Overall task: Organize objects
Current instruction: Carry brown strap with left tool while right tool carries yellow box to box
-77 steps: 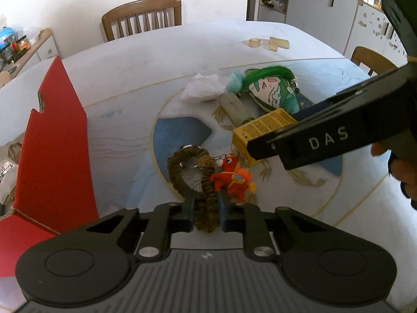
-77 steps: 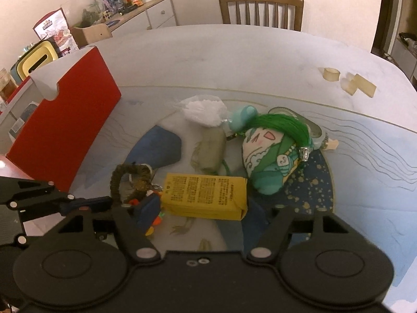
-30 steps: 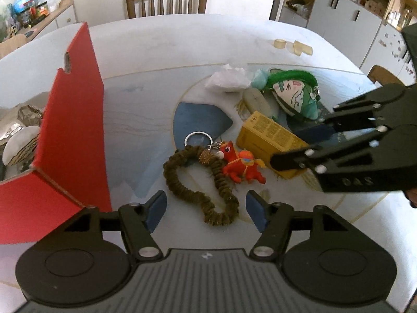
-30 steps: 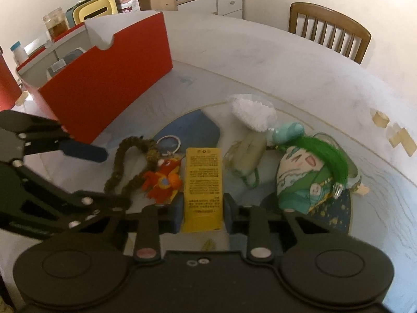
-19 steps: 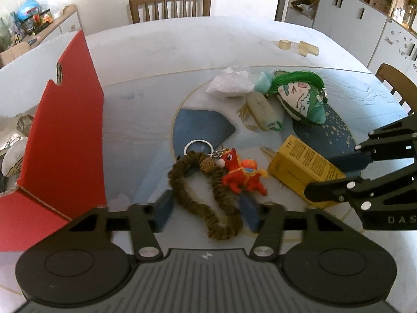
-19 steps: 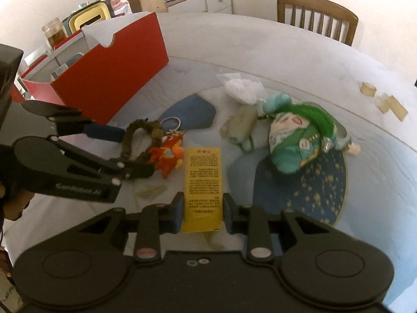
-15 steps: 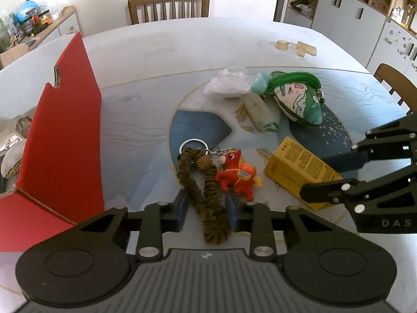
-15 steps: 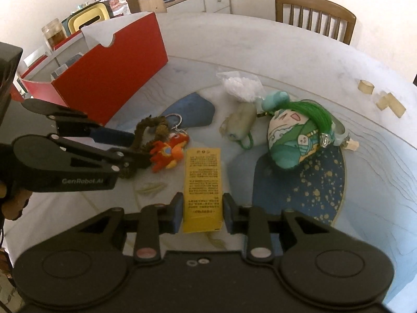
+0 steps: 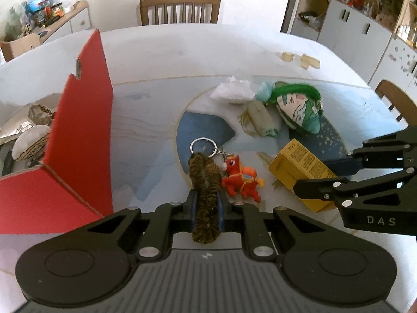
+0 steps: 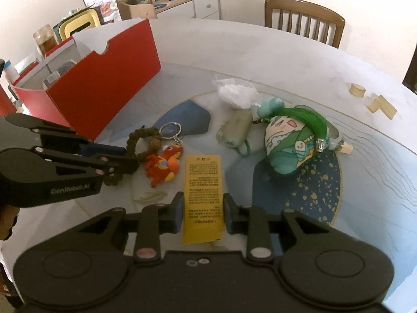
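My left gripper [image 9: 206, 206] is shut on the brown braided strap [image 9: 206, 180] of a keychain with a metal ring [image 9: 202, 145] and a red horse charm [image 9: 241, 177]; the strap also shows in the right wrist view [image 10: 142, 143]. My right gripper [image 10: 202, 212] is shut on a yellow box [image 10: 203, 193], which lies on the table just right of the charm [image 10: 164, 165]. The box also shows in the left wrist view [image 9: 302, 169]. A red open box [image 9: 78, 135] stands to the left with several items inside.
A green-haired plush [image 9: 299, 107], a grey-green pouch [image 9: 262, 120] and a white crumpled bag [image 9: 233, 92] lie further back on the table. Small beige blocks [image 9: 299, 58] sit at the far right. A wooden chair [image 9: 179, 7] stands behind the table [image 9: 182, 49].
My left gripper opened over the keychain, then closed on its brown strap. My right gripper closed on the yellow box and pulled it toward the near right of the table.
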The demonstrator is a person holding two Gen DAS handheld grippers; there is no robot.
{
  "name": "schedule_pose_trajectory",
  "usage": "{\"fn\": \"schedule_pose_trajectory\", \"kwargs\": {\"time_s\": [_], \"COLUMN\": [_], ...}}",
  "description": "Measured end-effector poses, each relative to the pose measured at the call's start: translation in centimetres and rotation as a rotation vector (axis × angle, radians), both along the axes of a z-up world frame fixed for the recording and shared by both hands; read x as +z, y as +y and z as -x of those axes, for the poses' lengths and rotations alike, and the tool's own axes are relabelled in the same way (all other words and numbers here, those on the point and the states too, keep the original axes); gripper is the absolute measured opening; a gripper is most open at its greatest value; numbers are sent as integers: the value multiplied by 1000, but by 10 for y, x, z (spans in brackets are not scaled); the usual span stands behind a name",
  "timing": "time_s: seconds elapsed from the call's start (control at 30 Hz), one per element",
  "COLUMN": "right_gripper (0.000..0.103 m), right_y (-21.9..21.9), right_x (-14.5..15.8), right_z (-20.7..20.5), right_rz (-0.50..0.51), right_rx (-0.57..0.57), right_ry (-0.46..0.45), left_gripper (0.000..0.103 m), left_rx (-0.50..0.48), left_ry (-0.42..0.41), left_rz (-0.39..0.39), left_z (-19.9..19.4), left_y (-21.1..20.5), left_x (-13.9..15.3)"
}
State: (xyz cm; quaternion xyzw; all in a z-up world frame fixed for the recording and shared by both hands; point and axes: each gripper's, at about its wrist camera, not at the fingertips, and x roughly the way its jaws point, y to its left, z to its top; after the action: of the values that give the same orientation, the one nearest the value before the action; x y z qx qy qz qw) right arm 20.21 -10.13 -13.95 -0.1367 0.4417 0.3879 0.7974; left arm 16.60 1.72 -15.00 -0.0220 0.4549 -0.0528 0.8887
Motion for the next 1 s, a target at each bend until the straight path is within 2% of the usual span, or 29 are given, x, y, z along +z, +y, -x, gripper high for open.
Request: {"fn": "schedule_pose_trajectory", "kwargs": {"time_s": [0.3, 0.53, 0.77, 1.0], "right_gripper": [28, 28, 28, 28], "right_y": [-9, 4, 39, 87], "right_x": [38, 69, 95, 113], "right_z": [16, 20, 27, 32], "right_rz": [-69, -114, -151, -172], "right_rx": [-59, -100, -91, -58], "right_ry": [-1, -22, -59, -86], "left_gripper": [14, 14, 14, 14], "left_rx": [-2, 4, 28, 66], "left_ry": [-35, -79, -127, -167], "left_rz": [96, 134, 130, 108], "left_z": [13, 20, 24, 20], "left_y": [17, 40, 76, 121], "left_x": [33, 69, 101, 118]}}
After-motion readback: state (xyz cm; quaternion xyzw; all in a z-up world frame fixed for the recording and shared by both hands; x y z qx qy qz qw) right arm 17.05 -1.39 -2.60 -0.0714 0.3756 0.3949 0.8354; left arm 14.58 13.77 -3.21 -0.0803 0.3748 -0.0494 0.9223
